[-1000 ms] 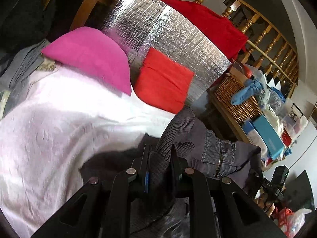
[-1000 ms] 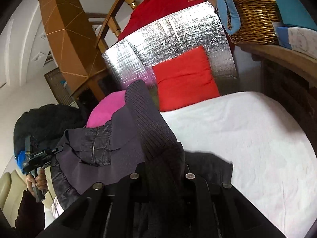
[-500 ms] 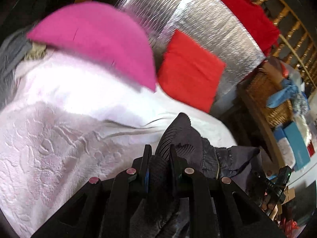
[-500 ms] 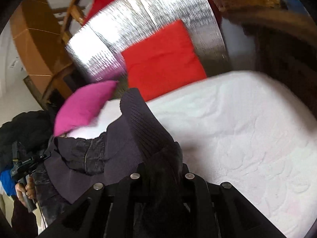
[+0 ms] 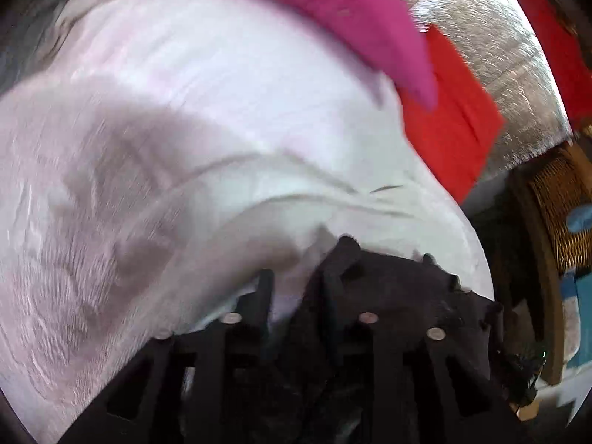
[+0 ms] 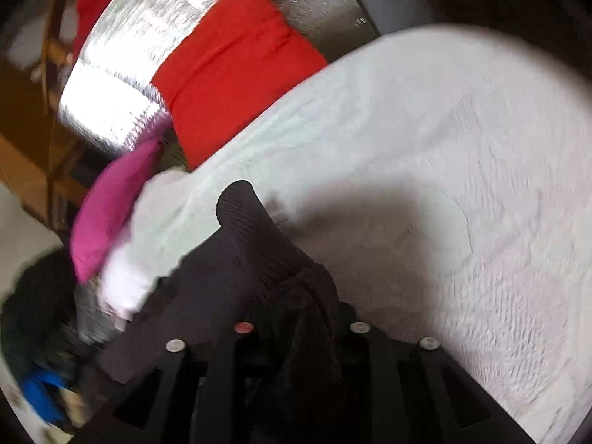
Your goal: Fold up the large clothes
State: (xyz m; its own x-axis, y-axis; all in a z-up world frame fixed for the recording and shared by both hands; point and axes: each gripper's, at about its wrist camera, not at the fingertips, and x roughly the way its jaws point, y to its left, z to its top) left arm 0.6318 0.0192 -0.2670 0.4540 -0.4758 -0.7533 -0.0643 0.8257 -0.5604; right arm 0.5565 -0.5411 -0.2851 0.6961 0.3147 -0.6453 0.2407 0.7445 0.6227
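Note:
A dark grey jacket with ribbed knit trim (image 6: 255, 251) hangs between my two grippers over a white textured bedspread (image 6: 462, 192). My right gripper (image 6: 299, 296) is shut on its ribbed edge, which sticks up between the fingers. In the left wrist view the jacket (image 5: 399, 288) bunches around my left gripper (image 5: 296, 281), shut on the cloth, low over the bedspread (image 5: 185, 129). Both views are motion-blurred.
A pink pillow (image 5: 355, 11) and a red cushion (image 5: 451, 111) lie at the head of the bed against a silver foil panel (image 5: 510, 74). A wicker basket (image 5: 558, 199) stands on a shelf to the right. The pillow (image 6: 111, 207) and cushion (image 6: 236, 70) also show in the right wrist view.
Both grippers have swung down and forward toward the bedspread with the jacket. The bed now fills both views and the room behind has dropped out of sight.

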